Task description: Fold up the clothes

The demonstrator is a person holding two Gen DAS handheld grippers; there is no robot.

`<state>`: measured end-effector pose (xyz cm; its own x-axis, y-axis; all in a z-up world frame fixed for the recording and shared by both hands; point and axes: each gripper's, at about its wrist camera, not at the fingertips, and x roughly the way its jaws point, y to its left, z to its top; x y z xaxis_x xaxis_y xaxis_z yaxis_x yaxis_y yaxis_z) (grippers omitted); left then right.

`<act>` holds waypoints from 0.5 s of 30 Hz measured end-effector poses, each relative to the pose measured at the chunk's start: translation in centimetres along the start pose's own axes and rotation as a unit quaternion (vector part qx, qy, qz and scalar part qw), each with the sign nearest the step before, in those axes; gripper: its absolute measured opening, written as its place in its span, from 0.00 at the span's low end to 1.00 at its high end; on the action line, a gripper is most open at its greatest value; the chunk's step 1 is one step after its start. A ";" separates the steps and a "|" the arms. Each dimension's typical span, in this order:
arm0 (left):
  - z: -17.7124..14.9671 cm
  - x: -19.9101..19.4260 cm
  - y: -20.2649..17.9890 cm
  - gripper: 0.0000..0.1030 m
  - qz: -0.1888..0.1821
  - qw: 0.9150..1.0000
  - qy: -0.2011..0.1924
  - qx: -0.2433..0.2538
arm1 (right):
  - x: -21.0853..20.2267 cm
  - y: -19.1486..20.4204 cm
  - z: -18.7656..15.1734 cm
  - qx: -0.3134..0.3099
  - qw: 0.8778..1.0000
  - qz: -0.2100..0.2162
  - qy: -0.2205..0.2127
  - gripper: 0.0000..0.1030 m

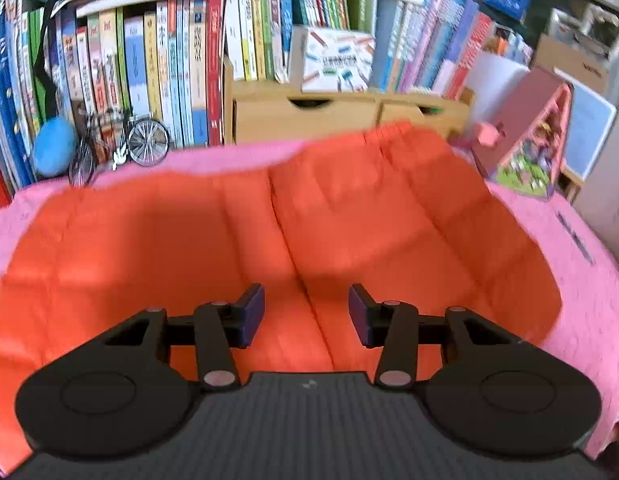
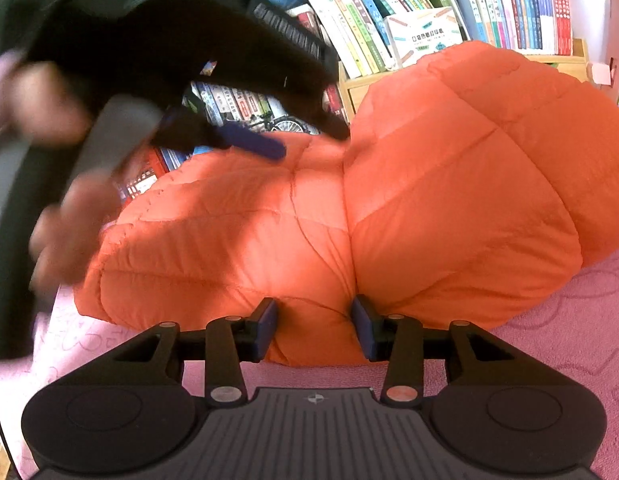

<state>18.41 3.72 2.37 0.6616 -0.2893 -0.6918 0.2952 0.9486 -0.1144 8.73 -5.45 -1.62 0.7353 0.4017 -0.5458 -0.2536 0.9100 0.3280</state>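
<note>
An orange quilted jacket point(image 1: 349, 220) lies spread on a pink cover point(image 1: 581, 320). My left gripper point(image 1: 307, 316) hovers over the jacket's middle seam, open, with nothing between its blue pads. In the right wrist view the jacket point(image 2: 449, 184) is puffed up, its right half folded into a thick mound. My right gripper point(image 2: 314, 328) sits at the near hem, shut on a bulge of the fabric. The left tool's blue finger point(image 2: 261, 146) shows blurred above the jacket's far left part, held by a person's hand point(image 2: 69, 216).
Behind the cover stand rows of books point(image 1: 169, 68) and a wooden drawer box point(image 1: 309, 116). A small model bicycle point(image 1: 121, 144) sits at the back left edge. A pink toy house point(image 1: 529, 132) stands at the back right. The pink cover point(image 2: 569, 320) lies bare to the right of the jacket.
</note>
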 end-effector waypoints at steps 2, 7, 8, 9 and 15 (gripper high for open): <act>-1.3 -0.2 -0.7 0.43 0.011 1.000 -0.002 0.022 | 0.0 -0.1 0.1 0.000 1.000 0.000 0.000 0.42; -3.2 0.3 -0.8 0.43 0.014 0.999 0.015 0.028 | 0.1 -0.2 0.2 0.000 1.000 0.001 0.000 0.43; -3.3 0.4 -0.6 0.43 0.015 0.999 0.017 0.024 | 0.1 -0.2 0.2 0.000 1.000 0.001 0.000 0.43; -3.4 0.6 -0.4 0.43 0.015 0.999 0.020 0.020 | 0.2 -0.2 0.3 0.000 1.000 0.001 0.000 0.43; -3.0 1.5 -0.3 0.41 0.031 0.999 0.021 0.020 | 0.3 -0.1 0.6 -0.003 1.000 0.001 0.000 0.44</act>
<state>17.24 3.40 -0.79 0.6503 -0.2232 -0.7261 0.2817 0.9586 -0.0423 9.39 -5.50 -1.39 0.7352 0.4030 -0.5450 -0.2578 0.9099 0.3249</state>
